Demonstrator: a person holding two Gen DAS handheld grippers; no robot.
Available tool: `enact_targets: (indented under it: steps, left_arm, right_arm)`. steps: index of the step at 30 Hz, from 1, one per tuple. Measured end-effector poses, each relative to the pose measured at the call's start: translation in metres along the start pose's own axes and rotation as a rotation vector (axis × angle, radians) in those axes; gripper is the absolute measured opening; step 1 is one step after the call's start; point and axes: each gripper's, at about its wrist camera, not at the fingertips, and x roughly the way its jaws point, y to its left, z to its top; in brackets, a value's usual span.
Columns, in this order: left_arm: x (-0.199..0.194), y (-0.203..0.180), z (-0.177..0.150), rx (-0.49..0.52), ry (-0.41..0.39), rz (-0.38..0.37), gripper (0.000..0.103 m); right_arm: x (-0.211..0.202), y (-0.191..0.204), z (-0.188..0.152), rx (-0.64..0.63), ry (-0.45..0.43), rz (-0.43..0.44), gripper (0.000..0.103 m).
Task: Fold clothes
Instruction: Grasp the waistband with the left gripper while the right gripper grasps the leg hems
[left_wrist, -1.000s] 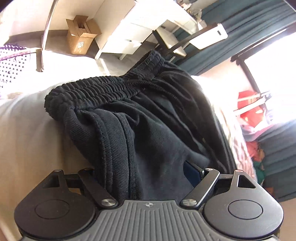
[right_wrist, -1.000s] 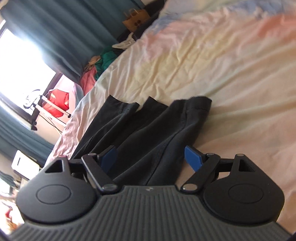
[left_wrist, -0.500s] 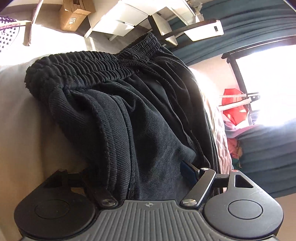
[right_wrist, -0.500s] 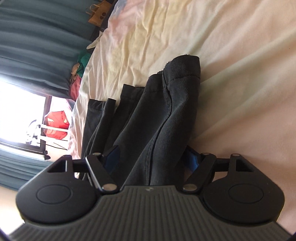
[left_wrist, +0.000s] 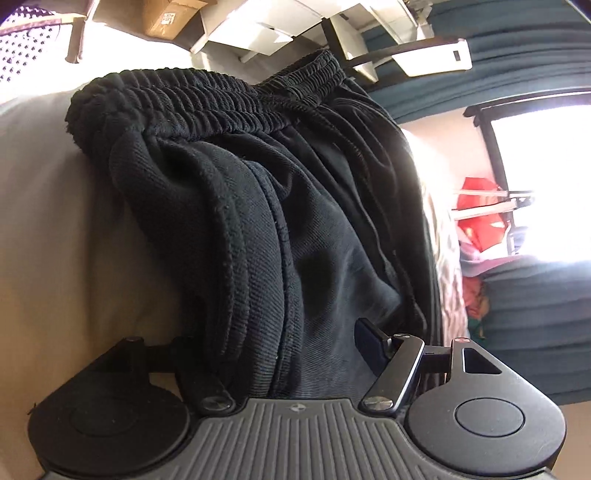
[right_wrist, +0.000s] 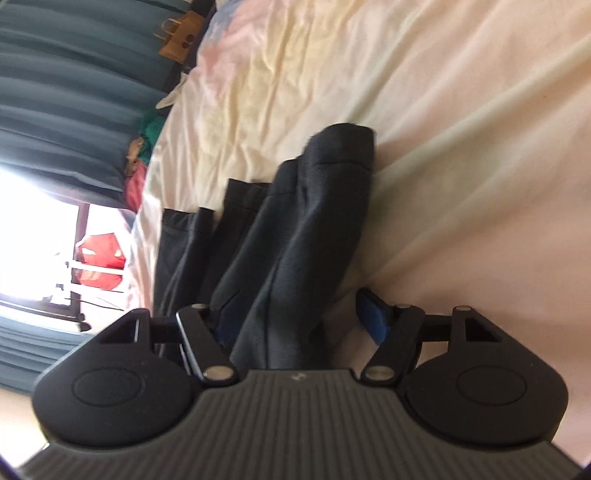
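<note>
Lying lengthwise ahead of both grippers: black trousers (left_wrist: 295, 221) on the bed (right_wrist: 461, 147). Left gripper (left_wrist: 291, 354) closing around the waist end, right gripper (right_wrist: 295, 317) closing around the leg end; neither visibly clamped.

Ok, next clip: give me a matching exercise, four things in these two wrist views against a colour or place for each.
Things:
1. shorts
2. cardboard box
3. paper bag
4. curtains

Descriptions:
A. teal
B. black, lying on the bed sheet
C. brown with handles, by the bed's far end
D. on the floor beside white furniture

Pairs: 1-B, 2-D, 3-C, 4-A
</note>
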Motion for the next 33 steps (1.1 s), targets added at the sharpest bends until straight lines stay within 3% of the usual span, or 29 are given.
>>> enact_targets:
  steps: [5, 10, 13, 17, 20, 24, 25, 26, 28, 31, 33]
  left_arm:
    - [-0.001, -0.008, -0.004, 0.014, -0.001, 0.003, 0.075]
    - [0.003, -0.005, -0.001, -0.031, 0.050, -0.134, 0.078]
    - [-0.005, -0.013, -0.005, 0.018, 0.036, -0.236, 0.078]
    - [-0.006, -0.017, -0.007, 0.012, -0.011, -0.186, 0.069]
    - [-0.004, -0.012, -0.004, -0.019, -0.002, -0.119, 0.066]
    - [-0.004, -0.002, -0.001, -0.069, 0.009, -0.082, 0.049]
    - [-0.004, 0.001, 0.000, -0.082, 0.004, -0.077, 0.046]
    - [-0.006, 0.003, 0.000, -0.088, 0.000, -0.078, 0.043]
    - [-0.009, 0.008, 0.001, -0.095, -0.006, -0.082, 0.039]
    - [-0.010, 0.009, 0.002, -0.087, -0.005, -0.080, 0.025]
    - [-0.016, 0.006, 0.001, -0.064, -0.013, -0.087, 0.015]
  right_arm:
    - [0.001, 0.000, 0.001, -0.042, -0.046, -0.048, 0.072]
    - [0.019, -0.003, 0.000, -0.050, 0.016, 0.032, 0.071]
    - [0.026, 0.005, -0.001, -0.115, 0.051, 0.090, 0.071]
    - [0.028, 0.013, -0.006, -0.093, 0.122, 0.305, 0.072]
    - [0.027, 0.023, -0.011, -0.133, 0.087, 0.287, 0.072]
    - [0.038, 0.011, -0.012, -0.039, 0.062, 0.208, 0.069]
    - [0.039, 0.008, -0.011, -0.013, 0.046, 0.194, 0.061]
    - [0.040, 0.004, -0.011, 0.013, 0.030, 0.179, 0.047]
    - [0.038, 0.008, -0.011, -0.023, -0.001, 0.142, 0.025]
    - [0.034, 0.015, -0.012, -0.080, -0.047, 0.087, 0.013]
    - [0.027, 0.018, -0.014, -0.079, -0.077, 0.107, 0.012]
